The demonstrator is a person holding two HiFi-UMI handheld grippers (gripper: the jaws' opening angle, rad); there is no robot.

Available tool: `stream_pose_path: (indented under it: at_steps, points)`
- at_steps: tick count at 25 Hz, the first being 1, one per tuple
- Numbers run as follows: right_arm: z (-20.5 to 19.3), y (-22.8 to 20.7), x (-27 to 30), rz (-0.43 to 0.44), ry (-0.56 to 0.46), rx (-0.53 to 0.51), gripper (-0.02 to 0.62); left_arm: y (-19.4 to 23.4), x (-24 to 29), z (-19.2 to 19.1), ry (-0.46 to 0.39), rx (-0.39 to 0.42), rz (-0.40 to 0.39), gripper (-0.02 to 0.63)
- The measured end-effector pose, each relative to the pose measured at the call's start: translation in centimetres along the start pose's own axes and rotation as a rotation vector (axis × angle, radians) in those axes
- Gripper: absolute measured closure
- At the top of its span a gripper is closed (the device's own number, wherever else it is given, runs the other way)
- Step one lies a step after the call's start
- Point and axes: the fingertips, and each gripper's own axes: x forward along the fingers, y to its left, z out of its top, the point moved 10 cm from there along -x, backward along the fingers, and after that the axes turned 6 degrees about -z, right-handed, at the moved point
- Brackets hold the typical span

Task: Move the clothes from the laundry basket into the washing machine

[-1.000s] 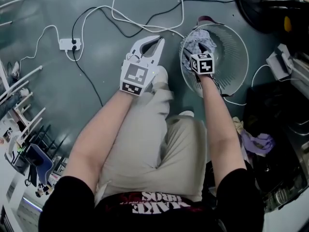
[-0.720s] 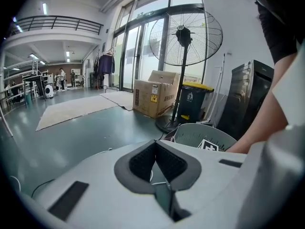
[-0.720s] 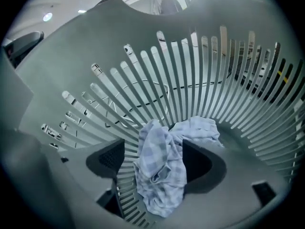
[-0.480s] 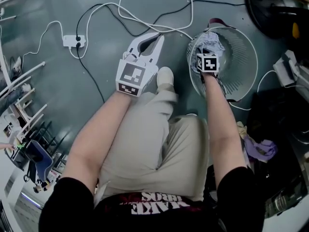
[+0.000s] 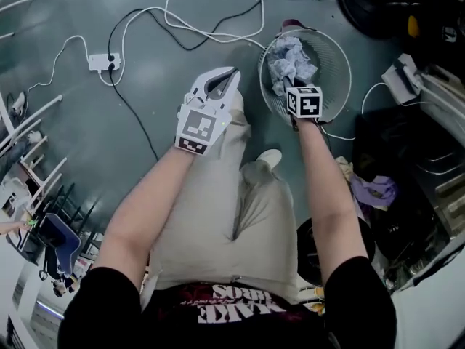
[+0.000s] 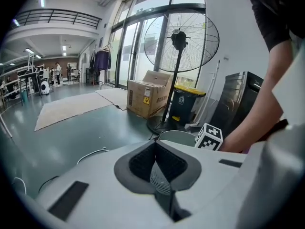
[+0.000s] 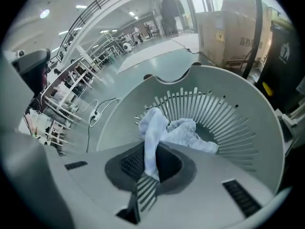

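A round white laundry basket stands on the floor at the upper middle of the head view, with a crumpled pale blue-white cloth inside. My right gripper hovers over the basket's near rim, its marker cube on top hiding the jaws. In the right gripper view my right gripper is shut on a fold of the cloth, which trails down into the basket. My left gripper hangs beside the basket, to its left. It is shut with nothing in it.
White and black cables and a power strip lie on the floor to the left. A purple cloth lies on dark equipment at the right. A standing fan, a cardboard box and a yellow-lidded bin stand beyond the basket.
Both grippers have risen toward the camera. The right one has come up from deep in the basket to its near rim. The cloth pile now shows uncovered.
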Motion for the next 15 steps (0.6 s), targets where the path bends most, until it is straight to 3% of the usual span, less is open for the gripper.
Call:
stream_pose_path:
  at_steps: [15]
  points:
    - [-0.3, 0.2, -15.1, -0.027, -0.079, 0.205, 0.558, -3.8, -0.5, 7.5, 0.05, 0.077, -0.162, 0.601]
